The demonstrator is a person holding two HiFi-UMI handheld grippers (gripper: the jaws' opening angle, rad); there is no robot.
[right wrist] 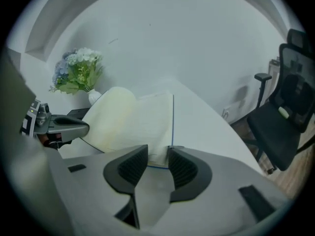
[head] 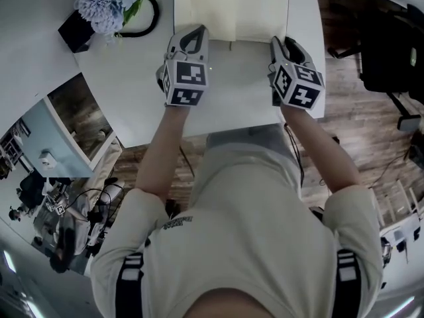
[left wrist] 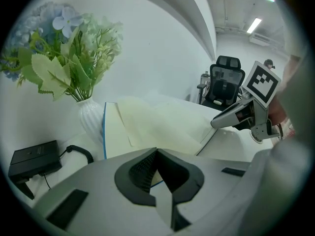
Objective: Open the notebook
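Right tongs (right wrist: pixel 157 154) gape astride the open notebook's (right wrist: pixel 158 124) near edge; left tongs (left wrist: pixel 156 151) are closed, empty; pages (right wrist: pixel 115 114) look light, floppy, so pinch one outer corner

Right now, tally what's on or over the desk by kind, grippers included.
Grippers: 2, the left gripper and the right gripper
Open notebook: 1
Vase of flowers: 1
Black box with cable: 1
Total: 5
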